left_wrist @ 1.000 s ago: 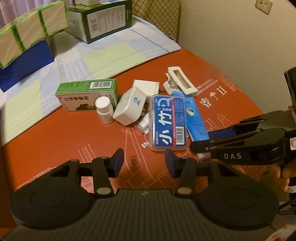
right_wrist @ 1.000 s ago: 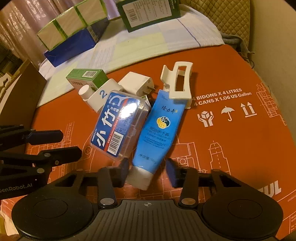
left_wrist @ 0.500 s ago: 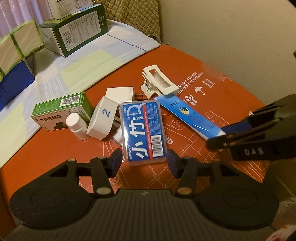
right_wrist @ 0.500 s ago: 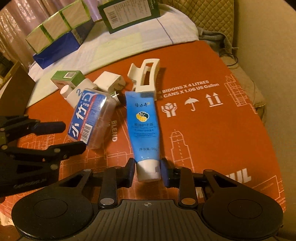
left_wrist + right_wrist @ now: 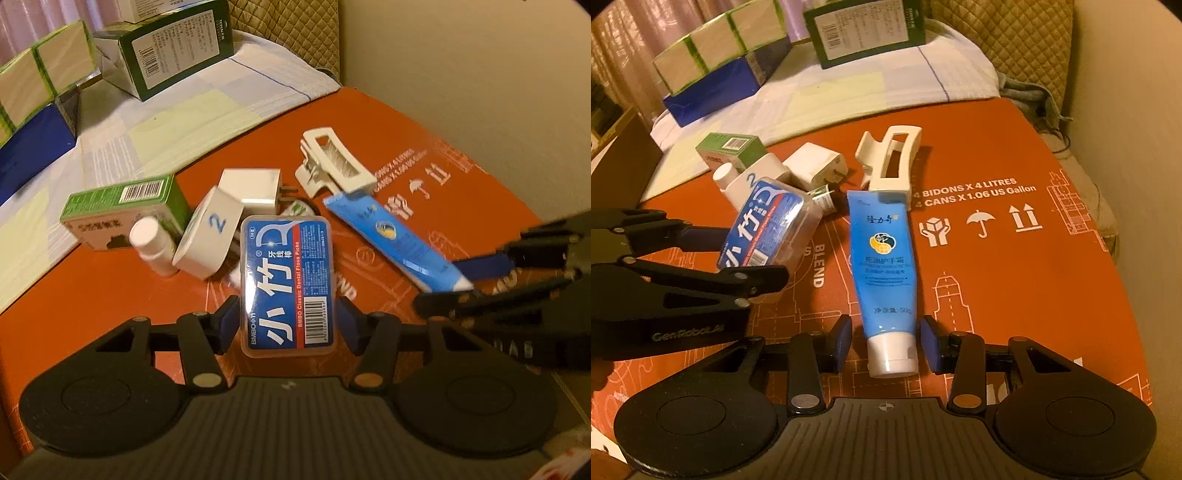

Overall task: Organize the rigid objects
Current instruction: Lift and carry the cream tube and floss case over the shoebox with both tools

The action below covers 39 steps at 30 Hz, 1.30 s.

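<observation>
Blue-labelled and clear-lidded, the floss pick box lies on the orange printed cardboard sheet with its near end between the fingers of the left gripper, which are opening, a slim gap at each side; its long axis runs straight away from them and it reads "BMBO Classic Dental Floss Picks". The right gripper is likewise opening, its fingers clear of the white cap of the blue hand cream tube, cap nearest, crimped end touching the white hair claw. Cardboard print reads "4 BIDONS X 4 LITRES".
</observation>
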Tool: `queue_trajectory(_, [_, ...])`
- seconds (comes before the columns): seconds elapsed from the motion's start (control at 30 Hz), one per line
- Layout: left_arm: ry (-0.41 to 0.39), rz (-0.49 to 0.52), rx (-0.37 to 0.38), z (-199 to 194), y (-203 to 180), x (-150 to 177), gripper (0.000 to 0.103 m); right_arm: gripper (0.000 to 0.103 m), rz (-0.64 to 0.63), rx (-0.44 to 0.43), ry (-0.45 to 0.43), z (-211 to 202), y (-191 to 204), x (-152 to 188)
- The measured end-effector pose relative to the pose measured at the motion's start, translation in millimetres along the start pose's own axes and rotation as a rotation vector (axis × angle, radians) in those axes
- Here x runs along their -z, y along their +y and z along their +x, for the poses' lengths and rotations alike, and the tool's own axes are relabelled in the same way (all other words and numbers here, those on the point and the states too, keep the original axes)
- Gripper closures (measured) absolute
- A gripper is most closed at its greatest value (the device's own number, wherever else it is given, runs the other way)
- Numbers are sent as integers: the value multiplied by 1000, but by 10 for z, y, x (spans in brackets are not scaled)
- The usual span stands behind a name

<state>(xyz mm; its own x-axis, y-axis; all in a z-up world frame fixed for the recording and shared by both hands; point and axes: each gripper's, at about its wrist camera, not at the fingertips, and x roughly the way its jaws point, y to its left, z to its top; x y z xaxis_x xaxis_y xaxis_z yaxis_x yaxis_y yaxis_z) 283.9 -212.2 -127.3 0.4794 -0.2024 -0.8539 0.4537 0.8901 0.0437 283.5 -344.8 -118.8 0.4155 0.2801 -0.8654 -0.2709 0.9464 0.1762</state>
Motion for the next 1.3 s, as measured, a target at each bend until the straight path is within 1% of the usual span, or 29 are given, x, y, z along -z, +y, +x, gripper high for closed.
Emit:
queue_trajectory(0.07, [7, 6, -3, -50, 24, 94, 51, 66, -12, -3, 1, 1, 10, 7])
queue_trajectory(0.17, [21, 7, -1, -151, 83, 254, 51, 75, -33, -4, 5, -5, 25, 32])
queue_trajectory(0.37, [88, -58, -12, -312, 289, 513, 50, 75, -91, -57, 48, -73, 60, 140])
queue_trajectory(0.43, [96, -81, -17, -334, 356, 551, 51, 75, -100, -64, 58, -80, 71, 156])
queue_trajectory(0.47, [94, -82, -16, -343, 377, 557, 51, 72, -97, -58, 59, -76, 78, 149])
queue_trajectory(0.5, [92, -80, -16, -342, 384, 552, 50, 66, -95, -52, 57, -67, 84, 139])
queue_trajectory(0.57, [90, -71, -22, -316, 379, 525, 48, 58, -88, -37, 46, -41, 97, 114])
queue_trajectory(0.77, [97, -37, -37, -167, 337, 455, 50, 56, -92, -8, 4, 47, 174, 48])
queue_trajectory(0.83, [89, -42, -36, -161, 353, 462, 50, 57, -104, 1, -5, 63, 205, 49])
queue_trajectory(0.87, [84, -45, -34, -169, 360, 471, 50, 59, -112, 8, -10, 67, 218, 56])
queue_trajectory(0.9, [79, -49, -33, -179, 366, 479, 50, 69, -125, 21, -15, 68, 236, 68])
queue_trajectory(0.97, [64, -55, -29, -227, 388, 505, 50, 69, -148, 34, -14, 71, 269, 86])
queue_trajectory(1.1, [32, -68, -20, -384, 468, 528, 50, 71, -142, 25, 12, 49, 315, 108])
queue_trajectory(1.2, [-3, -86, -13, -574, 557, 549, 50, 71, -136, -5, 20, -34, 394, 142])
queue_trajectory(1.3, [-39, -107, -16, -797, 679, 583, 50, 72, -142, -47, 3, -178, 518, 136])
